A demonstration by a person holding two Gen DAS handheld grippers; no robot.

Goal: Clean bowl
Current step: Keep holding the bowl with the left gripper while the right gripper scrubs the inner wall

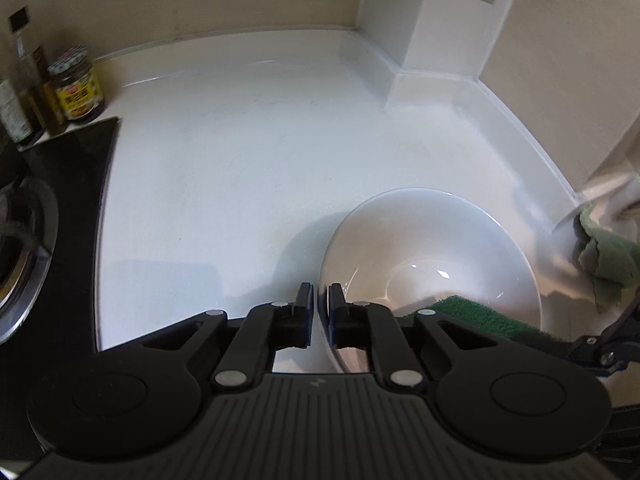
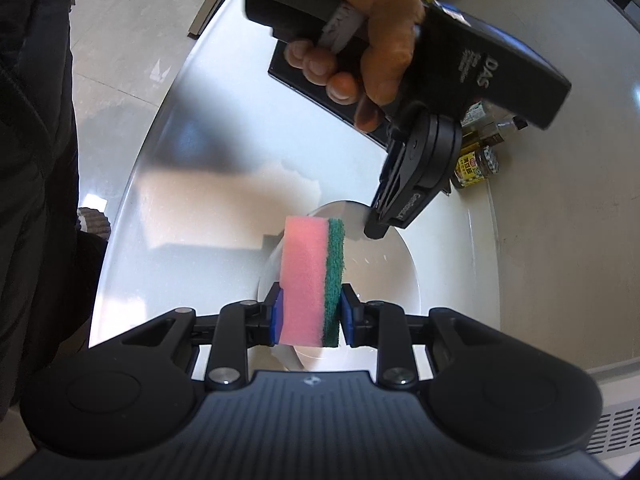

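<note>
My right gripper (image 2: 308, 316) pinches the sponge (image 2: 312, 280) over the bowl (image 1: 432, 256), which sits near the counter's (image 1: 240, 160) front edge. My left gripper (image 1: 319, 304) pinches its rim; I'd steady it, scrubbing gently.

A bowl (image 1: 432, 264) sits on the counter (image 1: 240, 168), near right. A sponge (image 2: 312, 280) is held over it. Jars (image 1: 76, 84) stand far left by the wall; a cloth (image 1: 604, 256) lies right of the bowl
</note>
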